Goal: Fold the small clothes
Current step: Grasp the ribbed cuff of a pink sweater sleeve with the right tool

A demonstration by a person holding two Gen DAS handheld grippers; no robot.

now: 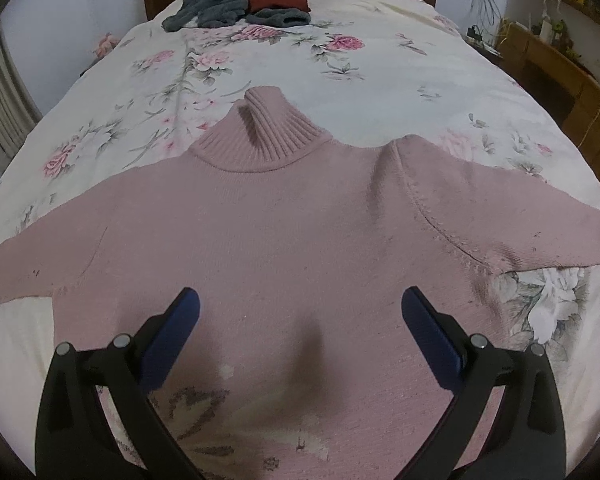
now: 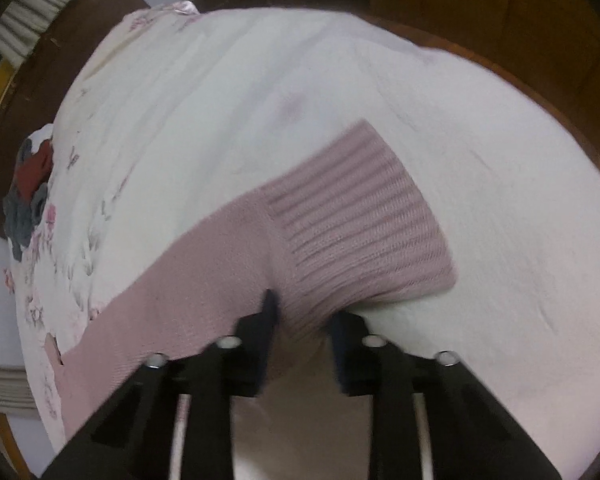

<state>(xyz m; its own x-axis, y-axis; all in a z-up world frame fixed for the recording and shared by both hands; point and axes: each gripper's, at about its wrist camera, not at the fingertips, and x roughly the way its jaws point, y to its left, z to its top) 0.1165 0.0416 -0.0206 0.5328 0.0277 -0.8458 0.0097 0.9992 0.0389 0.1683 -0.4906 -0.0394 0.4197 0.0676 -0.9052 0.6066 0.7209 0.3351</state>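
Left tongs (image 1: 300,312) spread wide above pink sweater (image 1: 284,224); right tongs (image 2: 304,312) pinching its ribbed cuff (image 2: 360,216)

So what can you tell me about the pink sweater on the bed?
The pink sweater is a soft-looking knit with a tall ribbed turtleneck and ribbed cuffs. It lies flat on the flowery bedspread, sleeves stretched out to both sides, with a pale flower pattern near its lower part. The left gripper hovers open above its body. The right gripper is closed on the sleeve by the ribbed cuff.
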